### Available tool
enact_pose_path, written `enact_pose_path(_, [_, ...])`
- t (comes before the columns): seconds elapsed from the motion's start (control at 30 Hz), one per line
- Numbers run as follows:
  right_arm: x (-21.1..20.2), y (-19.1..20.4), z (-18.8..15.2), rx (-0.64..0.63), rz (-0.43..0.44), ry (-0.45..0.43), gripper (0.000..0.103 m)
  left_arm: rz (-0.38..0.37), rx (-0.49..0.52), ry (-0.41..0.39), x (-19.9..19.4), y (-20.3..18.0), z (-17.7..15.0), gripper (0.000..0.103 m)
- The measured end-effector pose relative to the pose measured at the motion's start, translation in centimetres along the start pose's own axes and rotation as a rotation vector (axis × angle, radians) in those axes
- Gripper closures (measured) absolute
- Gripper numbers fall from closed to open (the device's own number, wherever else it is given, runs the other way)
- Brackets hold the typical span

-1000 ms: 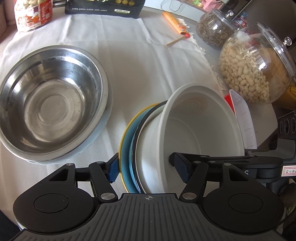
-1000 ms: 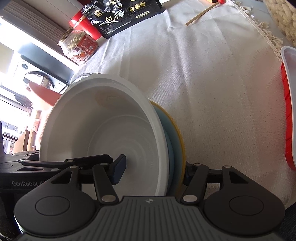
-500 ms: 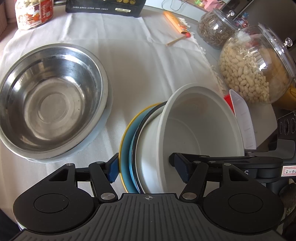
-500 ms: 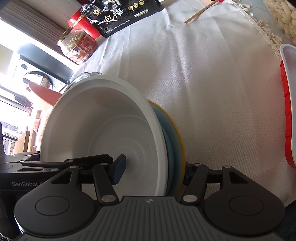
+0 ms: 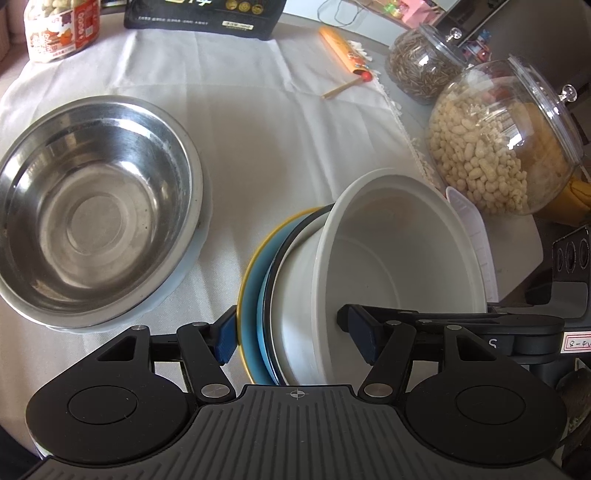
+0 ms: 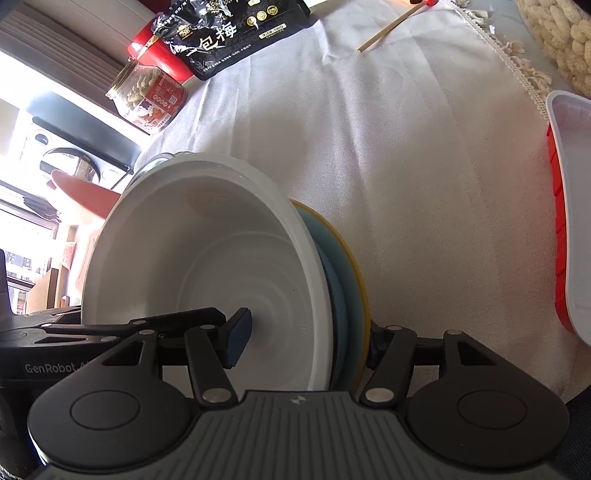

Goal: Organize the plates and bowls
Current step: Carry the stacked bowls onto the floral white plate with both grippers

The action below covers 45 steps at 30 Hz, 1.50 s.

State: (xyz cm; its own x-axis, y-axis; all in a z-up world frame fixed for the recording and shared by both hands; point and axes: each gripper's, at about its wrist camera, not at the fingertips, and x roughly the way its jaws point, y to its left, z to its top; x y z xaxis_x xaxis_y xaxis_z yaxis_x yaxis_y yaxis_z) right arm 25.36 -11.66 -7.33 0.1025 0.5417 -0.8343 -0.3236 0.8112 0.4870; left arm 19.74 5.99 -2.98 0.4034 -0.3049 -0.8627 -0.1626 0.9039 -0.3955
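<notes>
Since a second ago the steel bowl [image 5: 96,210] has slid a little lower in my left view and the snack jar [image 5: 61,31] at the back has come further in, so I am carrying the stack slowly forward over the cloth; the hold itself has not shifted.

Both grippers are clamped on the same stack, which hangs tipped on edge above the tablecloth [image 5: 258,122]. My left gripper [image 5: 295,334] has one pad against the yellow-rimmed plate [image 5: 246,280] and the other inside the white bowl [image 5: 399,251]. My right gripper [image 6: 304,345] mirrors it: one pad inside the white bowl [image 6: 207,258], the other behind the yellow-rimmed plate [image 6: 360,280]. Between them sit a blue plate [image 5: 260,295] and a dark-rimmed dish [image 5: 275,258].

To do this well, I judge both hands must travel together at one pace and turn the stack level before it touches down, or the nested pieces could slip.

The steel bowl sits near on the left, the peanut jar [image 5: 495,147] and a white-and-red container [image 6: 569,221] crowd the right, and the fringed cloth edge [image 6: 517,62] runs close there. The widest open cloth lies ahead, between them.
</notes>
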Motion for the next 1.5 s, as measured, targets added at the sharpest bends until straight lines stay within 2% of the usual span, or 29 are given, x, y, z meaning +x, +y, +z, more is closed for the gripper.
enact_pose_path(0.1, [-1.5, 1.5, 0.8, -0.031, -0.023, -0.031, 0.042, -0.039, 0.0, -0.048, -1.5, 0.2, 0.6, 0.037])
enact_pose_path(0.27, [-3.2, 6.7, 3.4, -0.155, -0.052, -0.105, 0.042, -0.086, -0.026, -0.166, -5.4, 2.9, 2.0, 0.037])
enact_pose_path(0.37, [-1.7, 10.3, 5.3, -0.23, -0.039, -0.105, 0.042, -0.066, -0.081, -0.246, -7.4, 6.3, 2.2, 0.037])
enact_pose_path(0.5, [2.5, 14.1, 7.2, -0.293, -0.006, -0.034, 0.042, -0.012, -0.149, -0.308, -8.5, 10.8, 1.8, 0.037])
enact_pose_path(0.67, [7.9, 16.8, 7.8, -0.321, -0.015, 0.077, 0.042, 0.016, -0.198, -0.309, -7.7, 14.9, 2.2, 0.036])
enact_pose_path(0.8, [10.1, 16.8, 8.2, -0.295, -0.032, 0.124, 0.041, -0.004, -0.208, -0.314, -6.6, 16.9, 2.5, 0.036])
enact_pose_path(0.93, [10.6, 17.1, 8.7, -0.314, -0.061, 0.113, 0.039, -0.056, -0.218, -0.32, -6.3, 17.9, 2.3, 0.037])
enact_pose_path(1.23, [11.2, 17.5, 9.8, -0.296, -0.08, 0.109, 0.037, -0.052, -0.198, -0.342, -6.0, 18.1, 2.3, 0.041])
enact_pose_path(1.37, [11.0, 17.1, 9.8, -0.251, -0.086, 0.122, 0.039, -0.078, -0.212, -0.337, -6.0, 18.6, 2.1, 0.044])
enact_pose_path(1.5, [10.7, 17.4, 9.4, -0.261, -0.107, 0.128, 0.041, -0.097, -0.222, -0.332, -6.2, 18.9, 2.0, 0.045])
